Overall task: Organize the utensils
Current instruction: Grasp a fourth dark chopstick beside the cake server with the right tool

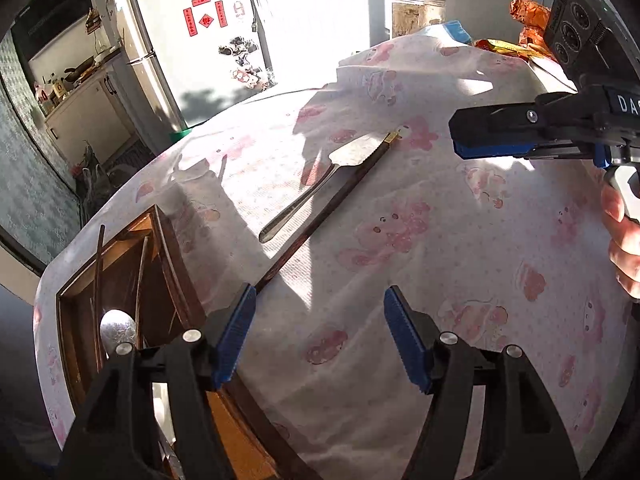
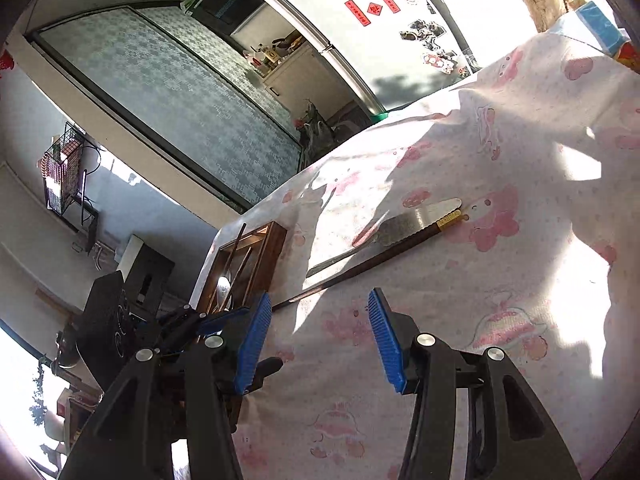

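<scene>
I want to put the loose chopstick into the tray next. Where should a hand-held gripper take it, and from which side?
Grip the chopstick from above on its bare dark shaft, between the server and the near tip. It lies flat on the cloth, so set the fingers across it. The gold-capped end lies against the server's blade, leaving little room there, and the thin tip may slip.

A matt cloth (image 1: 400, 240) with pink print covers the desk, the server (image 1: 320, 184) is shiny metal, the tray (image 1: 168, 248) glossy dark wood.
</scene>
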Motion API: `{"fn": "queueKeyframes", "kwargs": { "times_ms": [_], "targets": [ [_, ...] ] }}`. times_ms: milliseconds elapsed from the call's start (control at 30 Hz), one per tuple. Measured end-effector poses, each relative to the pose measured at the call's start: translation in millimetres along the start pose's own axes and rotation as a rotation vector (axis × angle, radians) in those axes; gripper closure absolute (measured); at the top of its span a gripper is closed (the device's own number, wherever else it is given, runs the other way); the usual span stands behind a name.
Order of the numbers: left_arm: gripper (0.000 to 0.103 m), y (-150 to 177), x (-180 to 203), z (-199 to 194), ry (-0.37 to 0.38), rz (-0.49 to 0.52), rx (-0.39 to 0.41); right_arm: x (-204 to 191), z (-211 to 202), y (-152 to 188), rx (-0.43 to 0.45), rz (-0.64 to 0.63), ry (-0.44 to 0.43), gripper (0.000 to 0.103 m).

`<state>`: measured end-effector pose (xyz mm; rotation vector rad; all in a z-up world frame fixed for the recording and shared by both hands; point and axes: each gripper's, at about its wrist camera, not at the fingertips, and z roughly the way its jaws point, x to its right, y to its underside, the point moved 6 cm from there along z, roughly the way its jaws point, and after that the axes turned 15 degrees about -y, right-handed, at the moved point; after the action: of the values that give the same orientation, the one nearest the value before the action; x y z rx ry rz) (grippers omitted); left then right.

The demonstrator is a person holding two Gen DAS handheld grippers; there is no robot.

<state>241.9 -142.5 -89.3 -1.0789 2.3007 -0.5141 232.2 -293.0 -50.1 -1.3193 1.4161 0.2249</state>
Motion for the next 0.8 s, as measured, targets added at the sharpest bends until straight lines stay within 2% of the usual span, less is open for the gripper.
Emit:
{"fn": "queueKeyframes", "kwargs": {
  "times_ms": [200, 400, 433, 467, 533, 567, 667, 800],
  "targets": [
    [0.033, -10.0, -16.7, 47.7, -0.005, -0.067, -0.116, 28.2, -8.5, -7.4, 0.011, 0.056, -0.020, 0.052],
    [0.033, -7.8, -19.2, 55.2, 0.034, -0.100, -0.151, 33.2, -10.9, -11.7, 0.019, 0.071, -0.032, 0.052],
    [0.035, -6.9, -16.6, 52.9, 0.045, -0.092, -0.146, 32.6, -10.8, -11.4, 0.019, 0.072, -0.034, 0.052],
    [0.044, -5.7, -14.3, 50.0, 0.052, -0.085, -0.141, 31.7, -10.3, -10.8, 0.018, 0.070, -0.033, 0.052],
    [0.065, -3.8, -7.2, 42.8, 0.062, -0.070, -0.128, 30.7, -9.1, -9.2, 0.015, 0.069, -0.030, 0.052],
    [0.091, -2.8, -3.6, 39.2, 0.066, -0.070, -0.125, 29.1, -7.6, -9.1, 0.014, 0.071, -0.029, 0.052],
    [0.094, 1.8, 9.7, 30.1, 0.054, -0.031, -0.112, 27.7, -2.9, -7.4, 0.013, 0.080, -0.012, 0.052],
    [0.097, 9.1, 28.4, 15.7, 0.109, -0.008, -0.100, 29.7, 8.3, -0.9, -0.006, 0.110, 0.016, 0.052]
  ]
}}
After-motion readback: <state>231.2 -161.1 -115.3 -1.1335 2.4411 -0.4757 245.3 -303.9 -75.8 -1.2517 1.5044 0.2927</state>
